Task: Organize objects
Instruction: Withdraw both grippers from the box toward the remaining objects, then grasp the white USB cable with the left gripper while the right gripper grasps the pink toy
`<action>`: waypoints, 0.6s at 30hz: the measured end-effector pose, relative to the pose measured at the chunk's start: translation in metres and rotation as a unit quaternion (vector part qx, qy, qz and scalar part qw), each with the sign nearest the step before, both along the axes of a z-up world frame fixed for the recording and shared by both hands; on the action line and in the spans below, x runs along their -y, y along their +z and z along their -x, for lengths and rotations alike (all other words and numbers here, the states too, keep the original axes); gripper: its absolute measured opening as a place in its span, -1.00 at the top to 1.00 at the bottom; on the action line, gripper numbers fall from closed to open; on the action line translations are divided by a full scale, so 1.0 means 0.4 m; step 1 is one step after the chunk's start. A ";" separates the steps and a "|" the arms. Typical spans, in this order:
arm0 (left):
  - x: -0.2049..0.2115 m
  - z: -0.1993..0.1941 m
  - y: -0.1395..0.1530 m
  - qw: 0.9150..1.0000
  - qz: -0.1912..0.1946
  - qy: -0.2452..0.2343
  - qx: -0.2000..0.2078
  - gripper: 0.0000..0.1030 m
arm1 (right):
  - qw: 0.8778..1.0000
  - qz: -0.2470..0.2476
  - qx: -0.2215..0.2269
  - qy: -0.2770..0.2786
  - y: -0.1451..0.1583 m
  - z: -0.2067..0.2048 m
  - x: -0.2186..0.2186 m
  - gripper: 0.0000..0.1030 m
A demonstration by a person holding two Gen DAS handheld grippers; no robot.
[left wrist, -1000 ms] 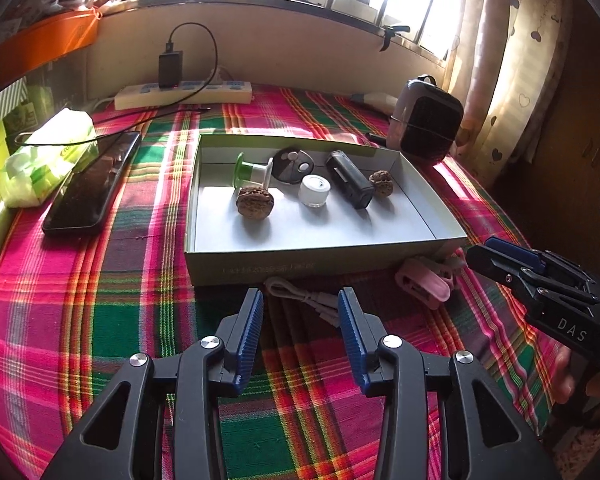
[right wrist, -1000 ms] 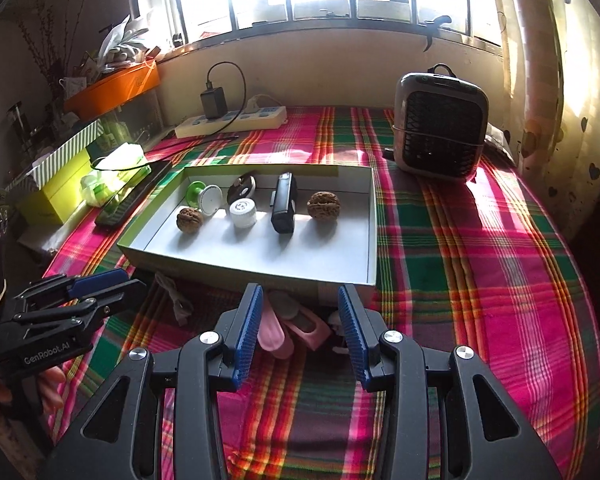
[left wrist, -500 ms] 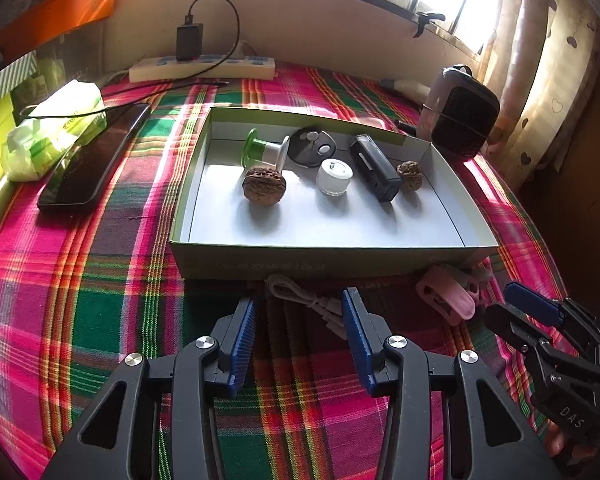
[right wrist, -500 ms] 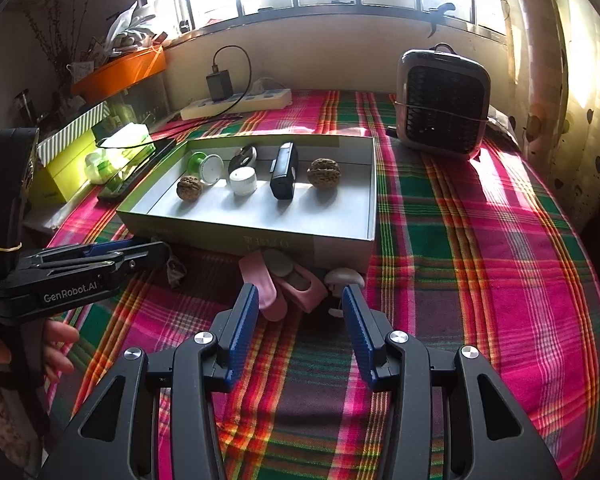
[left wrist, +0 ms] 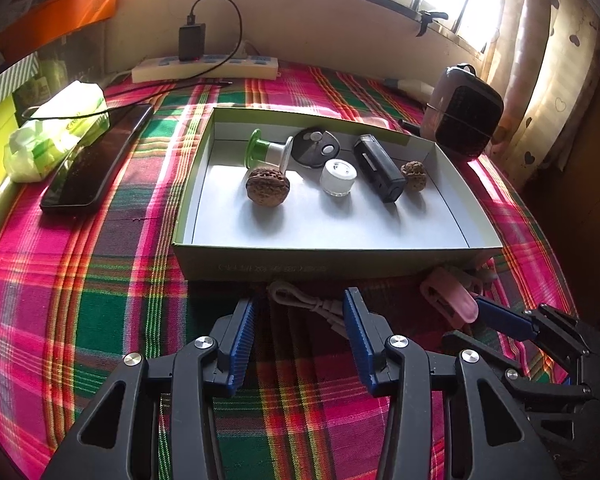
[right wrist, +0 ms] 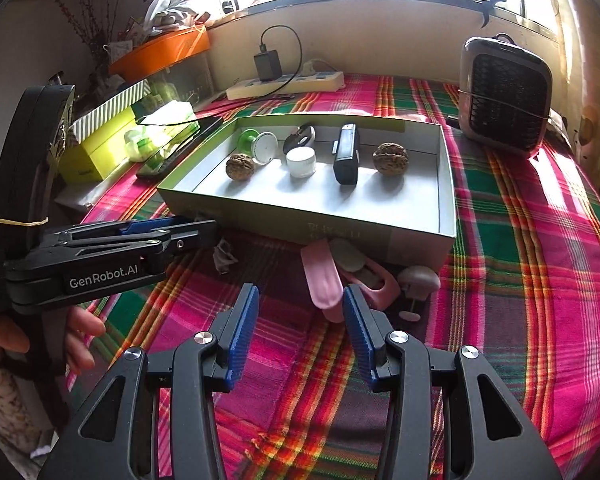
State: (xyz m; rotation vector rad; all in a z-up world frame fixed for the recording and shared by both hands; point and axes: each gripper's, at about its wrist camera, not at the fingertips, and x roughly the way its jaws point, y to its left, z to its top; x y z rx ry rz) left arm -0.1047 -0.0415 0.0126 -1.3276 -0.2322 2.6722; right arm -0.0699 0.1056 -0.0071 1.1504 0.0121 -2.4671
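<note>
A shallow green box [left wrist: 260,269] [right wrist: 300,226] with a white floor holds two walnuts [left wrist: 267,189], a green spool, a white cap [left wrist: 339,178], a black device [left wrist: 378,168] and a dark disc. A white cable [left wrist: 300,300] lies on the plaid cloth in front of the box, between the fingertips of my open left gripper [left wrist: 301,307] [right wrist: 206,232], which do not touch it. Pink clips [right wrist: 323,278] [left wrist: 446,300] lie at the box's right front corner. One clip's end sits between the spread fingers of my open right gripper [right wrist: 300,300] [left wrist: 462,318].
A small heater [right wrist: 504,96] [left wrist: 464,116] stands at the back right. A power strip [left wrist: 204,68] with a charger runs along the wall. A phone [left wrist: 96,168], a tissue pack [left wrist: 56,132] and a yellow-green box [right wrist: 100,148] lie left. A hand [right wrist: 80,332] grips the left tool.
Both grippers have dipped closer to the cloth in front of the box and their jaws stand a little wider. The pink clip now lies between the right fingers.
</note>
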 end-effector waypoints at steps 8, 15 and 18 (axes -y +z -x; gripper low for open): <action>0.030 -0.020 -0.015 1.000 0.005 0.010 0.014 0.18 | 0.999 0.018 0.017 0.028 -0.012 0.025 0.016 0.12; 0.066 -0.019 -0.003 0.999 -0.023 0.032 0.024 0.18 | 0.997 0.014 0.023 0.071 -0.014 0.012 0.042 0.12; 0.066 -0.020 -0.004 0.999 -0.022 0.037 0.027 0.18 | 0.997 -0.033 0.016 0.070 -0.024 0.021 0.064 0.12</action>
